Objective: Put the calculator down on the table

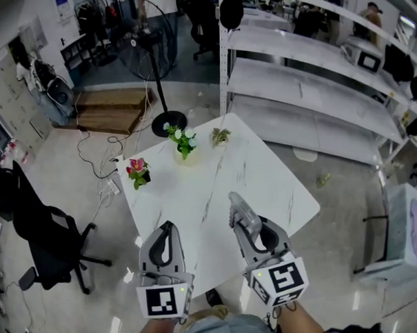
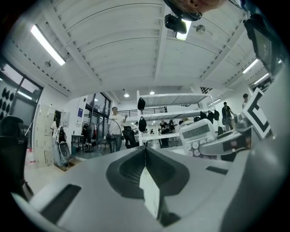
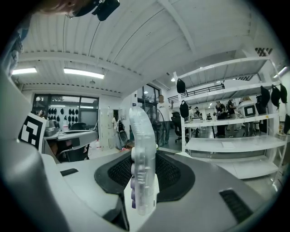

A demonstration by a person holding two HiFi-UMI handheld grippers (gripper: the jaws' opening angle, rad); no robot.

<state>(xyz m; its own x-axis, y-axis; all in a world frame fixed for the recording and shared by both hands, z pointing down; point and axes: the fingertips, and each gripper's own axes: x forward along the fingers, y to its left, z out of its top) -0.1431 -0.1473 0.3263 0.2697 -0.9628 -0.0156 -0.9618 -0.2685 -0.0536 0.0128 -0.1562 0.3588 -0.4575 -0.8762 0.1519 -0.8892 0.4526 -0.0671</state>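
Note:
A pale grey calculator [image 1: 238, 206] sticks out forward from my right gripper [image 1: 251, 225], which is shut on it above the near part of the white marble table [image 1: 277, 179]. In the right gripper view the calculator [image 3: 141, 149] stands edge-on between the jaws, its buttons facing left, and the right gripper [image 3: 143, 181] clamps its lower end. My left gripper [image 1: 166, 226] hovers beside it over the table's near left edge, jaws shut with nothing in them. In the left gripper view the left gripper [image 2: 145, 152] shows its jaws meeting, and the calculator [image 2: 197, 134] appears at right.
Three small plants stand at the table's far side: pink flowers [image 1: 136, 171], white flowers [image 1: 182, 142] and a small green plant [image 1: 220, 135]. A black office chair [image 1: 47, 231] is to the left, a floor fan [image 1: 153, 46] and white shelving [image 1: 315, 98] beyond. Cables lie on the floor.

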